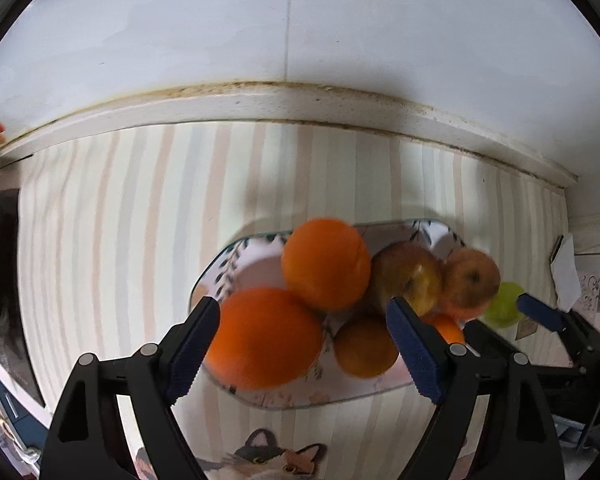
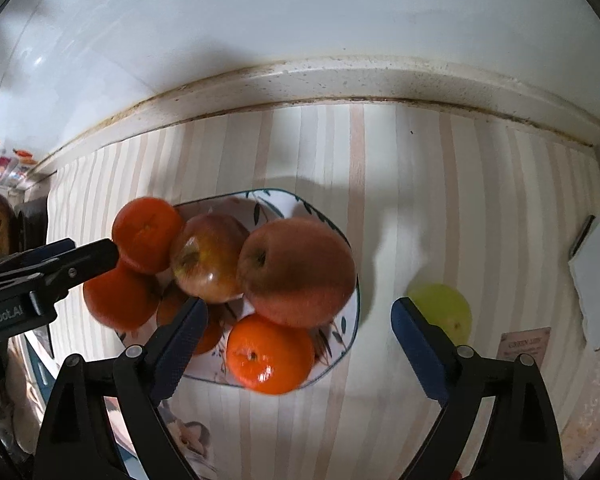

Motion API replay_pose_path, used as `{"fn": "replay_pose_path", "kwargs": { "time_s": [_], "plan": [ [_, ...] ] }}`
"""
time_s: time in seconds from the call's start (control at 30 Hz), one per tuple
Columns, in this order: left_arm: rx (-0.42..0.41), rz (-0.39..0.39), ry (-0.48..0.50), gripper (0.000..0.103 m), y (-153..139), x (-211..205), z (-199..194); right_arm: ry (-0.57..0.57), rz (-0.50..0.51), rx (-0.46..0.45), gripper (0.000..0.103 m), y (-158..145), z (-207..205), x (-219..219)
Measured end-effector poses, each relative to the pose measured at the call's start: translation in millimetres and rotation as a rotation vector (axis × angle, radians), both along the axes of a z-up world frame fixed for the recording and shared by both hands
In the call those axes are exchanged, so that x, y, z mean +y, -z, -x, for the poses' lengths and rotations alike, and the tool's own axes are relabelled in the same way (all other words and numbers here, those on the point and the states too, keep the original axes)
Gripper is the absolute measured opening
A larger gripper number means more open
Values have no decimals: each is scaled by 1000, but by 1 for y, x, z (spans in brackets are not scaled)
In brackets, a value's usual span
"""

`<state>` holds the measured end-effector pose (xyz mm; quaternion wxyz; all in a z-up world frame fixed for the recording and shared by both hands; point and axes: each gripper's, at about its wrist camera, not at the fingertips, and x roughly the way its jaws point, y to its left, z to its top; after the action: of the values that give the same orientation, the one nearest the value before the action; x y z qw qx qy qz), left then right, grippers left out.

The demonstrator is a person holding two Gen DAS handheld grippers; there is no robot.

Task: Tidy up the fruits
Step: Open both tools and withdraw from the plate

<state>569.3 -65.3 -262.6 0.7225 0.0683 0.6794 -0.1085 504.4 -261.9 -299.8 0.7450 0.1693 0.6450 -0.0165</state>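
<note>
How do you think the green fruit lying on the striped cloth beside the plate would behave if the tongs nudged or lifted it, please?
The green fruit looks round and lies alone on the flat striped cloth, off the plate, so a nudge would probably roll it. Its skin looks smooth, so it might slip between pads unless gripped across its middle. It seems firm rather than floppy, though the blur leaves that uncertain.

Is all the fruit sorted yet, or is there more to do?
Mostly done: oranges and apples are piled on the plate. Nothing is in hand; the left gripper and right gripper are open and empty. One green fruit sits on the cloth beside the plate.
</note>
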Motion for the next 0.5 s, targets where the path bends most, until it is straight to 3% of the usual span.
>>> {"fn": "replay_pose_path", "kwargs": {
  "time_s": [0.3,0.5],
  "plan": [
    [-96,20,-60,85,-25,30,52,-36,36,-75,95,-35,39,22],
    [-185,31,-69,85,-57,47,100,-65,55,-134,95,-64,70,40]
  ]
}}
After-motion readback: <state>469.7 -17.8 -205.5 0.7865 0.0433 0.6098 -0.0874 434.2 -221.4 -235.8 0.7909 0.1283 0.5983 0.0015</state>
